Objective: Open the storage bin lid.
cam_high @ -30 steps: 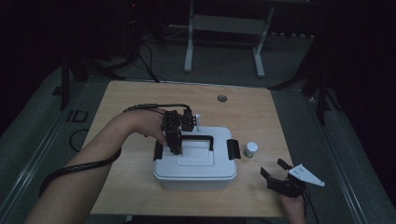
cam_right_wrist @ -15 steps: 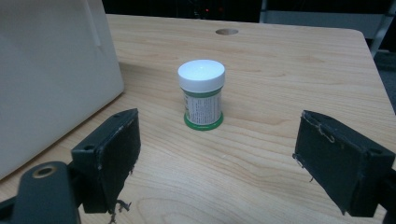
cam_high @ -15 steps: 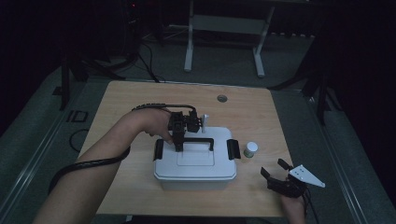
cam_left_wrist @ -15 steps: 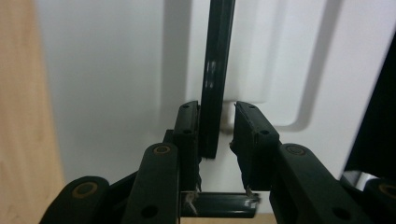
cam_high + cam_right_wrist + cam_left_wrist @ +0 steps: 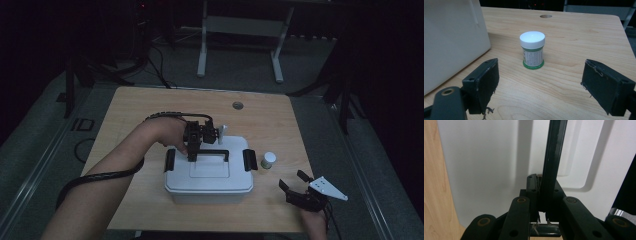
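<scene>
Wooden table (image 5: 125, 115) seen from above in a dim room, with a round cable hole (image 5: 238, 105) near its far edge. White plastic storage box (image 5: 207, 177) sitting near the middle of the tabletop, lid on, with a black latch (image 5: 170, 160) on its left end and another black latch (image 5: 249, 159) on its right end. Black carry handle (image 5: 214, 152) raised above the lid.

Left gripper (image 5: 192, 150) reaching in over the box from the left side, held by a hand (image 5: 167, 134) with a bare forearm and a black cable trailing back along the arm. Jaws clamped tight on the left part of the handle; in the left gripper view, thin black handle bar (image 5: 552, 160) running up between the two pressed-together jaws of the left gripper (image 5: 541, 195), white lid behind.

Small jar (image 5: 268, 160) with a white cap and green label standing upright on the table, just right of the box and apart from it.

Right gripper (image 5: 296, 185) low at the near right corner of the table, near the jar but not touching it, grey three-cornered plate on top. In the right gripper view, jaws spread wide with nothing between the pads, jar (image 5: 532, 50) standing ahead between them, side of the white box (image 5: 451, 37) at left.
</scene>
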{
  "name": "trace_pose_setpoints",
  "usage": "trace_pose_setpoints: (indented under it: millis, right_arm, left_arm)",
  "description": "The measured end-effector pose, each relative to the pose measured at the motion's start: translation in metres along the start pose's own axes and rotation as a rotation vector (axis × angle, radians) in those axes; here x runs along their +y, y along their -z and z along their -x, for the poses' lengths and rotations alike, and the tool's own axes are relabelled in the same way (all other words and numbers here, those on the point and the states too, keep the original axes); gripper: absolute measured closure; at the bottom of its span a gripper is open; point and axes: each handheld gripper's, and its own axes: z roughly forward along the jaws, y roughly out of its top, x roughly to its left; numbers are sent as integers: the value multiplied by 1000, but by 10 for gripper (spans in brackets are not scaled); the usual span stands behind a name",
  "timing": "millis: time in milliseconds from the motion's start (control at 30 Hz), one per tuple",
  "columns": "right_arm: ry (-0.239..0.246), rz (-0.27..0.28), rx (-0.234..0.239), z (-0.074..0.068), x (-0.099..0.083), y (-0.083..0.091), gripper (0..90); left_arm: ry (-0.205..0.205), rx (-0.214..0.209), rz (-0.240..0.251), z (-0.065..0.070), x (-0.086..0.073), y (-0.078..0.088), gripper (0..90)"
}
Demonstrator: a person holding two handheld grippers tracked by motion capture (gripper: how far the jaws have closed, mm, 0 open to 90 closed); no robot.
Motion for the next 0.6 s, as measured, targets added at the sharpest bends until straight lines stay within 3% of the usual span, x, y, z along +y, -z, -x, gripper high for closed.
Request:
trace_pose_setpoints:
  millis: [600]
  right_arm:
    - [1,-4,0,0,0,-1,140]
  left_arm:
    - [8,-8,7,-1,-1,2,833]
